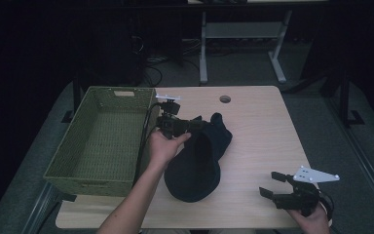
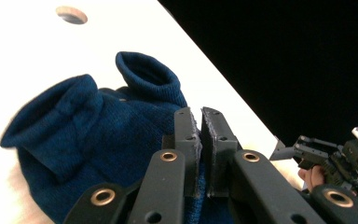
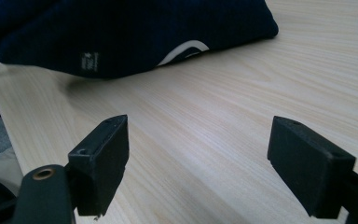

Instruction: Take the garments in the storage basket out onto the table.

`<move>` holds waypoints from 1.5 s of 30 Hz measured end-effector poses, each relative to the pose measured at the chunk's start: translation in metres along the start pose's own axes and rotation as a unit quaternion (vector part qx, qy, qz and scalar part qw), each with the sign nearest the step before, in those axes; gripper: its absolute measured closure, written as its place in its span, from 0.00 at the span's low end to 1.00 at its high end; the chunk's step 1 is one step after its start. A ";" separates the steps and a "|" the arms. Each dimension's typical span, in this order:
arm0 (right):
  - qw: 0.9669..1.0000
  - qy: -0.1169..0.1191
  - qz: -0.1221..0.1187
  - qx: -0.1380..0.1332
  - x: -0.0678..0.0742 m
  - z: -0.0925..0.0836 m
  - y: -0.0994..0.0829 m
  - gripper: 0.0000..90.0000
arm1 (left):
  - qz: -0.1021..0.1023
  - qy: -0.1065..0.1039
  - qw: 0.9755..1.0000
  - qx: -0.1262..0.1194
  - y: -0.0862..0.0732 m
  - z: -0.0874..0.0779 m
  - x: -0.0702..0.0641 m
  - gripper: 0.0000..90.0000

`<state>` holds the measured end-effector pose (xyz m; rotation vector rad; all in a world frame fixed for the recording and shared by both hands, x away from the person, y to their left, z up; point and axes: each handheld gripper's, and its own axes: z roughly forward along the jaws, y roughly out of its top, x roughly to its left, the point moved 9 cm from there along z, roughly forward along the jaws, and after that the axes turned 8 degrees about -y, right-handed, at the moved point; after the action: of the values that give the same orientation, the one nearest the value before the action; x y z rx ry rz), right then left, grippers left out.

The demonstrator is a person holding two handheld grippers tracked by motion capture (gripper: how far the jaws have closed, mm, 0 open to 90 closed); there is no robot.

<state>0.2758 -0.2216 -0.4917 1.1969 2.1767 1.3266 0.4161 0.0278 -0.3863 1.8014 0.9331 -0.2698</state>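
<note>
While I stand at the near side of the table (image 1: 258, 126), a green woven basket (image 1: 97, 141) sits at about nine o'clock, on the left edge of the table, with its long side going away from me. Just to the right of the basket is my left hand (image 1: 161, 148), and it holds my left gripper (image 1: 195, 124), which points to three o'clock. In the left gripper view the two black jaws are pressed together, and I think a bit of dark blue cloth is pinched low down between them, but I cannot be sure. That cloth is the dark blue knit garment (image 1: 197, 161), which lies in a soft heap in the middle of the table, touching my left gripper. Its two round cuffs (image 2: 147, 74) stick out at the far end, toward twelve o'clock. A small round hole (image 1: 225, 99) is in the table top past the garment. Over at five o'clock, near the right corner, my right hand (image 1: 311, 217) holds my right gripper (image 1: 272, 184). Its jaws are spread wide with only bare wood between them, well apart from the garment.
</note>
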 end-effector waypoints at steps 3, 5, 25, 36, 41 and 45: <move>1.000 0.000 0.000 0.001 0.001 0.001 0.000 0.23 | -0.001 0.001 1.000 0.005 -0.011 0.002 0.003 0.94; 1.000 0.001 -0.001 0.001 0.002 0.002 0.000 0.23 | -0.002 0.001 1.000 0.004 -0.013 0.002 0.003 0.94; 0.999 0.036 -0.011 0.024 0.017 0.010 0.005 0.38 | -0.023 -0.003 0.999 0.048 -0.069 0.010 0.020 0.87; 0.994 0.090 -0.032 0.044 0.042 0.026 0.017 0.63 | -0.028 -0.007 0.998 0.051 -0.086 0.010 0.021 0.84; 0.992 0.112 -0.027 0.045 0.051 0.039 0.025 0.72 | -0.026 -0.008 0.999 0.046 -0.094 0.009 0.021 0.84; 0.991 0.118 -0.019 0.063 0.056 0.056 0.025 0.81 | -0.024 -0.009 0.999 0.043 -0.099 0.008 0.021 0.84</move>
<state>0.2904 -0.1399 -0.4911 1.0829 2.4682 1.3964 0.3629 0.0459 -0.4710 1.8529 0.9663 -0.3599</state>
